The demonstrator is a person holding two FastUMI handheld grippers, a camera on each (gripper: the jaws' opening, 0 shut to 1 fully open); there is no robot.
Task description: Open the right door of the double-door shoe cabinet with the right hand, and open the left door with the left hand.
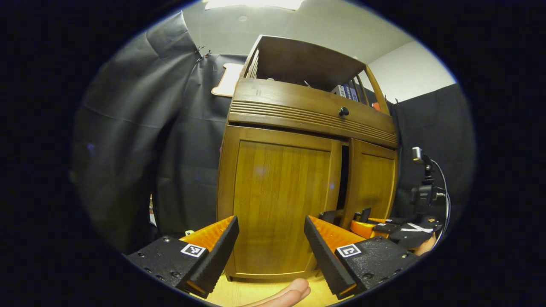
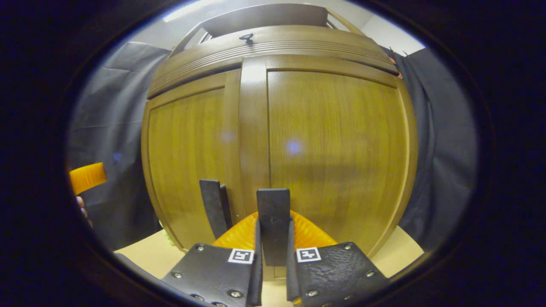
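The shoe cabinet (image 1: 298, 170) stands on a light wooden tabletop (image 1: 256, 292) in front of the black cloth wall. Its front carries two doors below a ribbed drawer (image 1: 311, 113) with a dark round knob (image 1: 344, 111). An open shelf sits on top of the cabinet and holds a few books (image 1: 346, 91).

Left door (image 1: 279, 204): flush with the cabinet front. The left claw (image 1: 271, 243) hovers in front of the lower part of this door, apart from it, with its fingers set wide and nothing between them. A fingertip (image 1: 294, 292) of the person shows below the claw, over the tabletop.

Right door (image 1: 371, 179): its inner edge stands slightly out from the cabinet front, and a dark gap shows between the two doors. In the right gripper view, a flat dark handle (image 2: 273, 221) projects from the lower inner edge of the right door (image 2: 337, 149). The right claw (image 2: 273, 249) is closed narrow, with both fingers pressing on the sides of this handle. A second flat handle (image 2: 215, 207) projects from the left door (image 2: 187, 162), just beside the held one.

In the left gripper view, the right claw (image 1: 375, 228) shows at the foot of the right door. A small camera on a stand (image 1: 424, 187) is to the right of the cabinet.
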